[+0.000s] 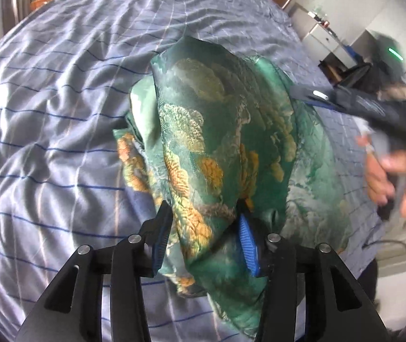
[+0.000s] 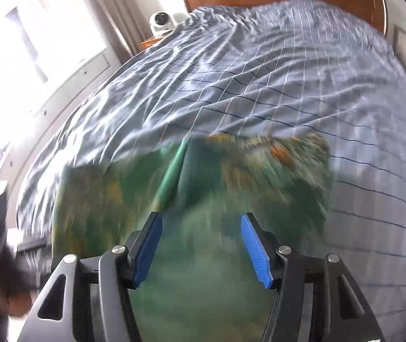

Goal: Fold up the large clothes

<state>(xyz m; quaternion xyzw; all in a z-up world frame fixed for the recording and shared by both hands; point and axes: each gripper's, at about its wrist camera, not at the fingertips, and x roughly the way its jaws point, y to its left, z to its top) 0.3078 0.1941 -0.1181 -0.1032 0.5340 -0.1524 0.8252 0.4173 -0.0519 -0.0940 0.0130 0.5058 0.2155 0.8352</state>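
Garment on bed

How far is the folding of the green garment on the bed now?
Partly done: the green patterned garment already lies doubled in layers on the striped bedsheet. In hand: a bunched fold sits between the left claw pads, though grip is unclear. The right claw is open above the cloth, holding nothing. Left: the pile is still lumpy and uneven, so flattening and final folds remain.

I am looking down on the green garment, a glossy satin piece patterned in gold and orange, lying bunched and partly folded over itself on the bed, its near folds rising in a rumpled ridge while its far edge is spreading flat, blurred in my right view.
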